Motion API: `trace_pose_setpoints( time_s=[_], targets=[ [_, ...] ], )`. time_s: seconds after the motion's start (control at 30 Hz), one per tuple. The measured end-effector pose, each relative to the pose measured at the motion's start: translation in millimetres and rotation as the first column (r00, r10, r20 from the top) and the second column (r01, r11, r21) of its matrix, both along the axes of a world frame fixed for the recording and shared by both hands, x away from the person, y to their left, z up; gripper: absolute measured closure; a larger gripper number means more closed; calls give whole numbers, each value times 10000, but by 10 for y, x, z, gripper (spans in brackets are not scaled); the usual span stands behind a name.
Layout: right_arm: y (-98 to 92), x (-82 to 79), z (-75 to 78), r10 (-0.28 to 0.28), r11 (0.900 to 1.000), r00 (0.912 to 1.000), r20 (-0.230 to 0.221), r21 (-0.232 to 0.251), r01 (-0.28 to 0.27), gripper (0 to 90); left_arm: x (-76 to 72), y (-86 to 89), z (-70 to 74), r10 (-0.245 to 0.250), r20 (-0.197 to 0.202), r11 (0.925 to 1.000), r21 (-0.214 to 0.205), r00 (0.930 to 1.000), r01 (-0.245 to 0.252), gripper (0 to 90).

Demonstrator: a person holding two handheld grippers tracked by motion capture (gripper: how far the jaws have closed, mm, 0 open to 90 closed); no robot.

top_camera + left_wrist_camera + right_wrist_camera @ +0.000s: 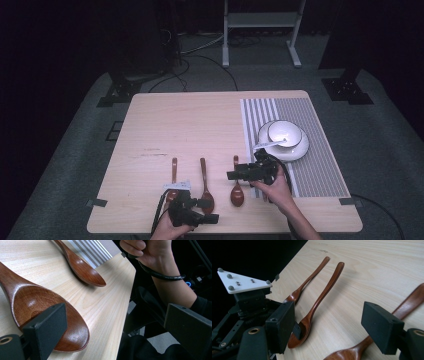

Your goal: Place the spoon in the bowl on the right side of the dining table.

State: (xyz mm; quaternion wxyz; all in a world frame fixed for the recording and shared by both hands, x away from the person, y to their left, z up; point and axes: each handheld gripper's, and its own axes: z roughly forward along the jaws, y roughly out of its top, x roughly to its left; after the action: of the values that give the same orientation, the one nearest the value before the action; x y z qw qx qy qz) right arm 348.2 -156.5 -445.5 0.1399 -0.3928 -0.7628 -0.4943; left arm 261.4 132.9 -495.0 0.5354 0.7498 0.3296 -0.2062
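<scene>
Along the near edge of the pale wooden table (200, 120), three dark brown wooden spoons are laid side by side, bowls toward the person: a left spoon (173, 181), a middle spoon (205, 187) and a right spoon (236, 187). From the high view, the left gripper (192, 210) is seen held low at the near edge, over the bowls of the left and middle spoons, while the right gripper (252, 171) is held just right of the right spoon, at the near left corner of a grey and white striped placemat (320, 165).

Closer detail is given by the left gripper view: its jaws are spread wide, one black pad hovering above the middle spoon's bowl (47, 315), the other out past the table's edge; the right spoon (82, 267) is seen beyond, with a hand (147, 252) above.

In the right gripper view, the jaws are likewise apart and clamped on nothing, with the right spoon's handle (407, 305) passing by one pad, and the left gripper (252, 307) seen touching the middle spoon's bowl (302, 330).

On the placemat a white plate (300, 149) is carrying a white bowl (285, 132); what lies inside the bowl cannot be made out.
</scene>
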Motion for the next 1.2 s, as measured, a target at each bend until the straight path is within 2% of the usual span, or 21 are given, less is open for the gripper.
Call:
trace_pose_setpoints(
  time_s=[0.2,0.73,1.0,1.2],
  targets=[
    [95,117,-38,55,9998,9996,-276,-174,-60,260,2,0,0,-26,3,10000,-1,10000,26,33],
    [315,302,-61,245,9976,9989,-410,-642,-271,261,9,1,3,-84,-20,10000,26,10000,84,33],
    [406,392,-99,252,9980,9974,-676,-569,-291,261,11,2,1,-93,-50,10000,-16,9999,93,33],
    [495,442,-97,365,9974,9970,-690,-589,-406,261,11,2,2,-133,4,9999,23,9999,133,33]
  ],
)
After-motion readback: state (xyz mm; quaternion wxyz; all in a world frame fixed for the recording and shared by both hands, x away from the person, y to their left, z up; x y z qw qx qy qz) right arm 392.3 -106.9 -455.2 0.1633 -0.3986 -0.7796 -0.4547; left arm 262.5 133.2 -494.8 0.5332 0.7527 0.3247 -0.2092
